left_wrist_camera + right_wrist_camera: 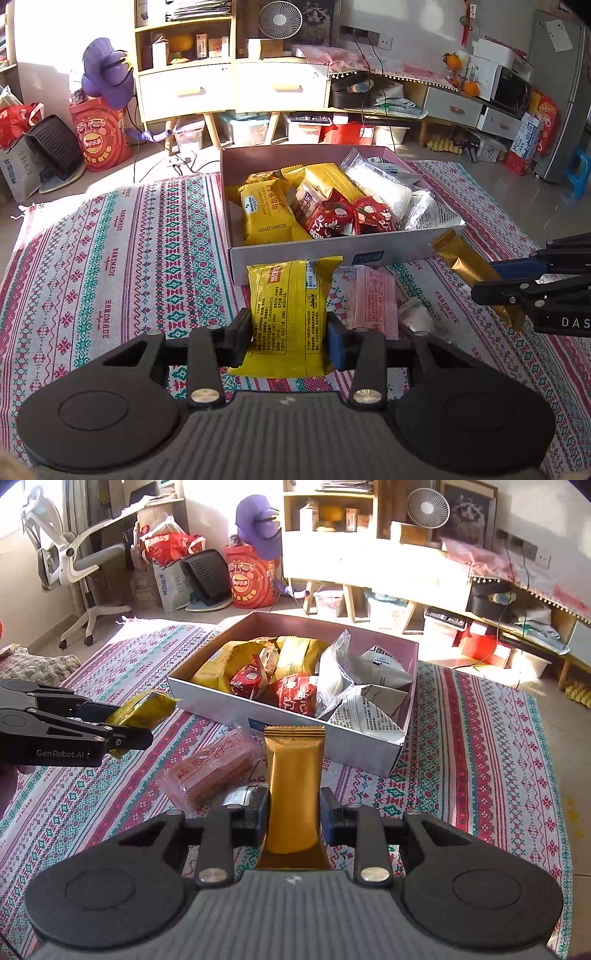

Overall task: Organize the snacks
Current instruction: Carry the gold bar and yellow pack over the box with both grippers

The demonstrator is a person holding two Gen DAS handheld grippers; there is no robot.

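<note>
Both hand-held grippers are gripping snacks near the box: the left gripper is pinching a yellow packet across its width, the right gripper is pinching a gold bar. The box is already looking crowded, so either piece is risking sliding off the heap. The pink packet and the small silver sachet are lying on the cloth, likely getting overlooked

1. Yellow snack packet: printed back side up, raised above the patterned cloth, just before the box.
2. Gold bar wrapper: long, crimped end toward the box.
3. Pink packet: lies flat on the cloth.
4. Open box: holds yellow, red and clear packets.
</note>
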